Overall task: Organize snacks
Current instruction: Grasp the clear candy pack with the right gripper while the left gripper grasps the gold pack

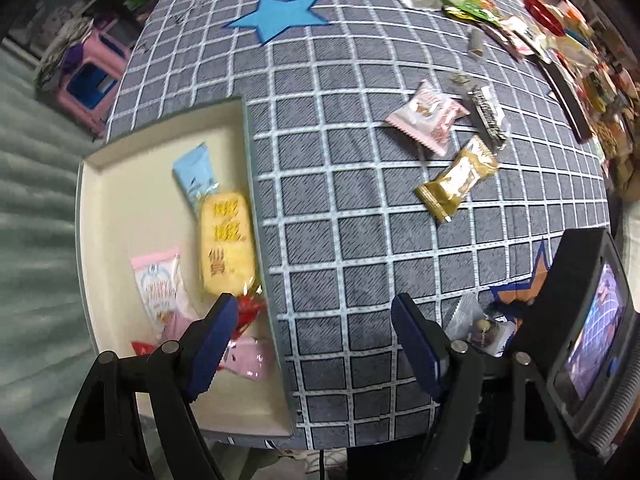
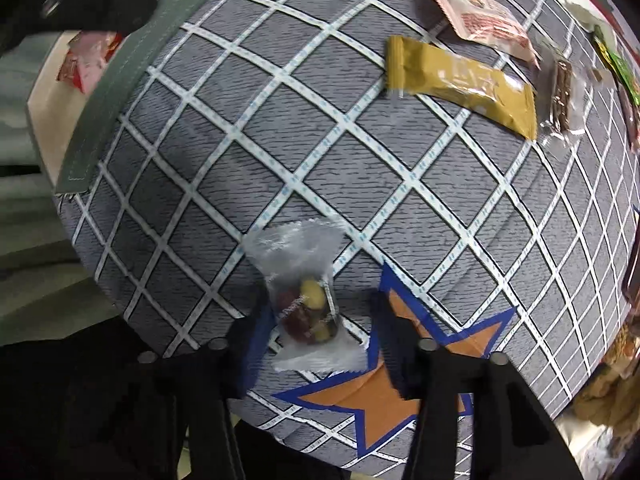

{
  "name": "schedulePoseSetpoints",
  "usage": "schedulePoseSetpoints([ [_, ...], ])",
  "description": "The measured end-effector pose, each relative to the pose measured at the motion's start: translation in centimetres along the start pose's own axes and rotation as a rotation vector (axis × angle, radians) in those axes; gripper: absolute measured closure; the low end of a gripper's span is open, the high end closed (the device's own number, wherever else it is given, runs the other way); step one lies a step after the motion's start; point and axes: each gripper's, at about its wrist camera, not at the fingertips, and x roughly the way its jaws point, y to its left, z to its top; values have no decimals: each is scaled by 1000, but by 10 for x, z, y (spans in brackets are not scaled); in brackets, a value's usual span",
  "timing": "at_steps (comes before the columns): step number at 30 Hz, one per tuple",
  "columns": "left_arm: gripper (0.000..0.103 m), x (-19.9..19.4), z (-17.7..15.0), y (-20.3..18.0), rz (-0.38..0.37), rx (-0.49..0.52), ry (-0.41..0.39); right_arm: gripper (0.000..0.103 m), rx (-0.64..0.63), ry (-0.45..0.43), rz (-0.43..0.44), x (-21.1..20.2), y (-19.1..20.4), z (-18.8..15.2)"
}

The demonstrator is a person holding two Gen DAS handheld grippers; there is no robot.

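My right gripper [image 2: 320,344] points down at the checked tablecloth [image 2: 360,168] and stands open. A clear packet of red and yellow sweets [image 2: 308,308] lies between its fingers, close to the left pad and apart from the right one. My left gripper [image 1: 316,344] is open and empty, straddling the right rim of a cream tray [image 1: 120,184]. The tray holds a yellow packet [image 1: 226,244], a light blue one [image 1: 196,176], a pink-and-white one [image 1: 160,284] and small red and pink ones. The clear packet [image 1: 476,324] also shows beside the left gripper's right finger.
Loose on the cloth lie a gold packet [image 1: 460,178], a pink-white packet [image 1: 428,116] and a dark bar in clear wrap [image 1: 488,116]. More snacks crowd the table's far right edge [image 1: 580,72]. An orange star patch [image 2: 384,392] lies under the right gripper. A pink stool [image 1: 96,76] stands off the table.
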Motion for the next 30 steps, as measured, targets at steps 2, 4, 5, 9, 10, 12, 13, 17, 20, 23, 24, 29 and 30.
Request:
schedulePoseSetpoints([
  [2,21,0,4,-12,-2,47,-10,74,16,-1,13,-2,-1,-1],
  [4,21,1,6,-26,-9,105,-22,74,106,-9,36,-7,-23,-4],
  [5,21,3,8,-33,-13,136,-26,74,184,-10,59,-7,-38,-9],
  [9,21,22,26,-79,-38,290,-24,74,429,-9,175,-5,-89,-34],
  [10,21,29,32,-85,-41,308,-23,74,465,-10,188,-5,-97,-39],
  [12,21,44,42,-99,-25,342,-14,74,527,-14,194,-6,-113,-55],
  [13,21,50,46,-103,-19,350,-5,74,543,-16,192,-7,-119,-59],
  [17,21,66,62,-113,-19,359,8,74,614,-32,199,-8,-134,-81],
  [20,21,73,65,-123,-23,383,24,74,664,-42,223,-10,-146,-87],
  [23,12,77,67,-132,-42,394,19,74,690,-51,247,-12,-153,-92],
  [24,9,79,68,-135,-42,398,21,74,694,-55,251,-6,-143,-88],
  [29,0,87,73,-151,-43,425,42,74,707,-68,261,-5,-139,-81],
  [30,0,88,76,-154,-43,424,43,74,711,-70,262,-3,-136,-81],
])
